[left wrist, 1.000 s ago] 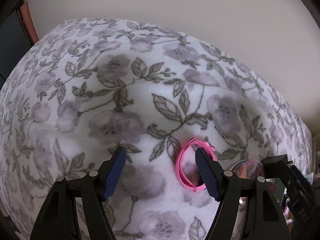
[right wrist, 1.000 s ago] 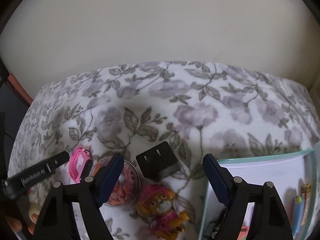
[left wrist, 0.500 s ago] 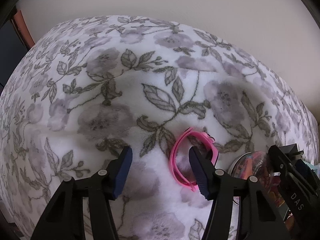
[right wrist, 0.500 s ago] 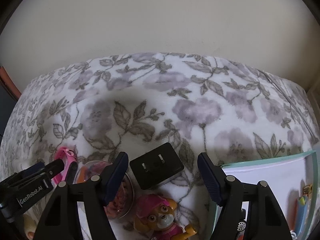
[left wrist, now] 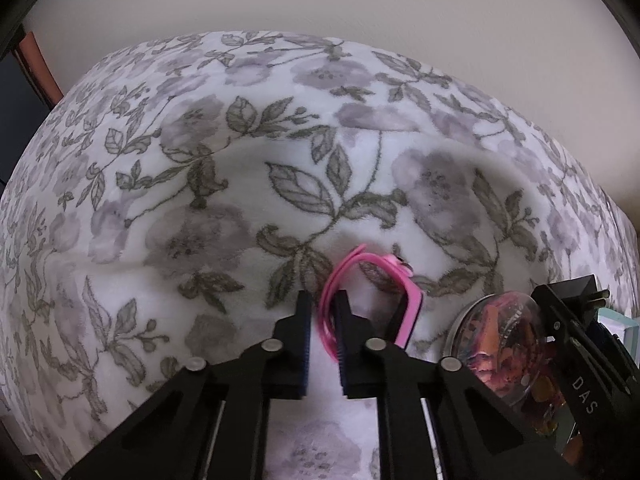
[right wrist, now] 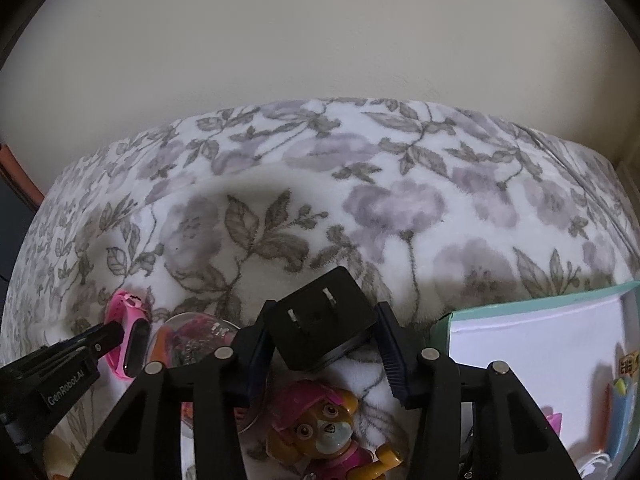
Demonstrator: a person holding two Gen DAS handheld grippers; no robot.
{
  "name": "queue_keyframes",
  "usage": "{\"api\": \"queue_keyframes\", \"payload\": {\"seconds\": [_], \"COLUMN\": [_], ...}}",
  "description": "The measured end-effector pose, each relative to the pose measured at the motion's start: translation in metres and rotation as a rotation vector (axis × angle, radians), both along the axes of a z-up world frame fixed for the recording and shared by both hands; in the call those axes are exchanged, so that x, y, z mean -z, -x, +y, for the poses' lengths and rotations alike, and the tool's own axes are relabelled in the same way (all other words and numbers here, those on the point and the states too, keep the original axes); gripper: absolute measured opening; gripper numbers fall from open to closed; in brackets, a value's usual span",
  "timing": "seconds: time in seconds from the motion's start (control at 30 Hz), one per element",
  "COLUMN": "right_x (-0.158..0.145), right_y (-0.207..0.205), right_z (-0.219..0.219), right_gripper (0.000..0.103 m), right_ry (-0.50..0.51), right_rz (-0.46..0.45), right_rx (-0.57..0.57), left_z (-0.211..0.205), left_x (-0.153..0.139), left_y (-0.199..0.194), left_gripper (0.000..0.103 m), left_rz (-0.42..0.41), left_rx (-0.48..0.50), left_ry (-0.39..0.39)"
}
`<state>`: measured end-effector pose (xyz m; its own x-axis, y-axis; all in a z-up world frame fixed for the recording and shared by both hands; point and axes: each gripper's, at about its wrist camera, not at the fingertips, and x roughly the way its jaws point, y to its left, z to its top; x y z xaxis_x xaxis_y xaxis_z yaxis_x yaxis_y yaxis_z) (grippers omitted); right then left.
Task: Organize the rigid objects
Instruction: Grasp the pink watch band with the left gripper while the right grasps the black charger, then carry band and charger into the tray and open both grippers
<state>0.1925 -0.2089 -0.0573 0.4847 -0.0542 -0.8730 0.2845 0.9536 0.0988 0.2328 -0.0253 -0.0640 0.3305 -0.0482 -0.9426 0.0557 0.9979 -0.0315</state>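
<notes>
A pink wristband watch [left wrist: 372,300] lies on the floral blanket [left wrist: 240,200]. My left gripper [left wrist: 322,322] is shut on the near strap of the watch; it also shows in the right wrist view [right wrist: 130,334]. A black plug adapter [right wrist: 322,320] with two prongs sits on the blanket [right wrist: 400,208]. My right gripper [right wrist: 322,334] has closed its fingers [right wrist: 394,360] against both sides of the adapter. The adapter shows at the far right of the left wrist view [left wrist: 576,292].
A clear round case with colourful bits [left wrist: 508,344] lies between watch and adapter; it also shows in the right wrist view [right wrist: 188,336]. A puppy toy figure in pink [right wrist: 320,428] lies below the adapter. A teal-rimmed box [right wrist: 532,344] with small items stands at the right.
Both grippers moved forward and closed: the left from wide open onto the pink watch strap, the right from wide open onto the black adapter.
</notes>
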Motion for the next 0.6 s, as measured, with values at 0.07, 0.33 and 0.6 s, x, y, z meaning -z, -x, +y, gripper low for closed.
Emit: {"api": "queue_keyframes", "payload": {"seconds": [0.07,0.33,0.6], "right_x": [-0.002,-0.013,-0.047], "right_y": [0.003,0.017,0.041], "right_z": [0.001,-0.012,-0.03], "right_gripper": [0.05,0.05,0.05], "right_ry": [0.001,-0.056,-0.087], "right_rz": [-0.013,-0.077,-0.181], "right_rx": [-0.003,0.022,0.022], "left_z": [0.0,0.004,0.0], "left_x": [-0.003,-0.025,-0.072], "left_y": [0.0,0.001,0.009], "left_gripper": [0.008,0.008,0.008], "left_rz": [-0.006,-0.059,-0.166], "left_rx": [0.0,-0.015,-0.015], "left_ry": [0.006,0.022,0.075]}}
